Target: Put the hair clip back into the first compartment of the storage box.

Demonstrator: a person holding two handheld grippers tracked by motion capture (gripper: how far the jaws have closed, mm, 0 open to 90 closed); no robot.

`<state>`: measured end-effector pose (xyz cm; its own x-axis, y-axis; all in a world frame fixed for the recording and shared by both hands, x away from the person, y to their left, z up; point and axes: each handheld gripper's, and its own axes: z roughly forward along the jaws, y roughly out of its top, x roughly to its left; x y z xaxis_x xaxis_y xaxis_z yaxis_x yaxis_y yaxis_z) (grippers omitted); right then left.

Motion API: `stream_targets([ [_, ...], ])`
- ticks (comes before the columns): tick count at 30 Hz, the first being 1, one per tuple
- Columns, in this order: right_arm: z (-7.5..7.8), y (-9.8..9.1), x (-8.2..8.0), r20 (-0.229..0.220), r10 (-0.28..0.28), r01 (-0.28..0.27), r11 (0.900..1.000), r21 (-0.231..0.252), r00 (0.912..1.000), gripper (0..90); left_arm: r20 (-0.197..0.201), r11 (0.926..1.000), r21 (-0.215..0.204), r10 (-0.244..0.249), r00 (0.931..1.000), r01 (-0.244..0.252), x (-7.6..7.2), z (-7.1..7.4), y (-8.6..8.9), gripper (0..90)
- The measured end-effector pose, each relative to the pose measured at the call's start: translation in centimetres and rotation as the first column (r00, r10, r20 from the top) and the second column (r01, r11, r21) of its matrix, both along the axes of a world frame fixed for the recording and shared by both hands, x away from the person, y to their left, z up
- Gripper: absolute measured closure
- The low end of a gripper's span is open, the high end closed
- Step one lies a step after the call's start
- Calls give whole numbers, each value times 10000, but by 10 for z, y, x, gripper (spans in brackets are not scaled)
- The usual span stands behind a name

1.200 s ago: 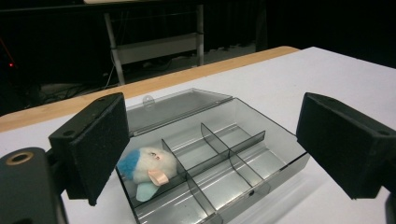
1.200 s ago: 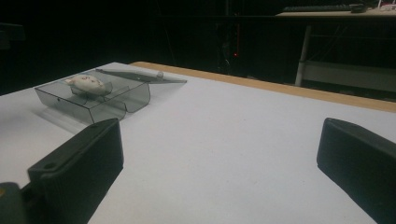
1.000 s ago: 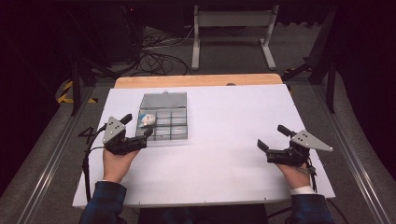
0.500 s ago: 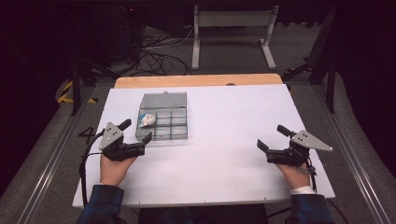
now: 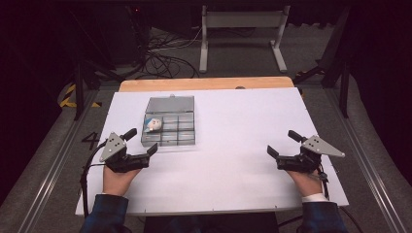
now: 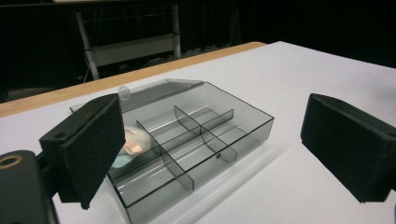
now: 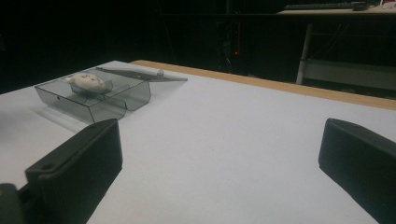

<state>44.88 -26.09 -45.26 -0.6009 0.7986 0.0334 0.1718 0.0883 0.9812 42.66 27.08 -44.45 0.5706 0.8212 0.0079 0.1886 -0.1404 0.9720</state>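
A clear grey compartment box (image 5: 168, 128) lies on the white table with its lid (image 5: 170, 104) folded flat behind it. A small pale figure with a blue part (image 5: 154, 124) rests in its back-left compartment; the right gripper view shows the same figure (image 7: 86, 80) and box (image 7: 95, 95) far off. My left gripper (image 5: 141, 141) stands open just left of and in front of the box (image 6: 187, 140), jaws wide apart with nothing between them. Near the table's right front, my right gripper (image 5: 283, 143) is open too, holding nothing.
The white sheet (image 5: 233, 145) covers a wooden tabletop (image 5: 204, 83) whose far edge shows. Beyond it are a metal stand (image 5: 243, 29), floor cables (image 5: 160, 53) and dark surroundings. Bare sheet lies between the box and the right gripper.
My left gripper has drawn back toward the front-left, away from the box. The right gripper has stayed put.
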Motion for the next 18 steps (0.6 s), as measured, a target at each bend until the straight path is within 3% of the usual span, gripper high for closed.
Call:
stream_targets([
  [18,0,1,0,22,-36,36,10000,-93,10000,3,330,9998,157,-124,9994,119,-13,-7,4,60],
])
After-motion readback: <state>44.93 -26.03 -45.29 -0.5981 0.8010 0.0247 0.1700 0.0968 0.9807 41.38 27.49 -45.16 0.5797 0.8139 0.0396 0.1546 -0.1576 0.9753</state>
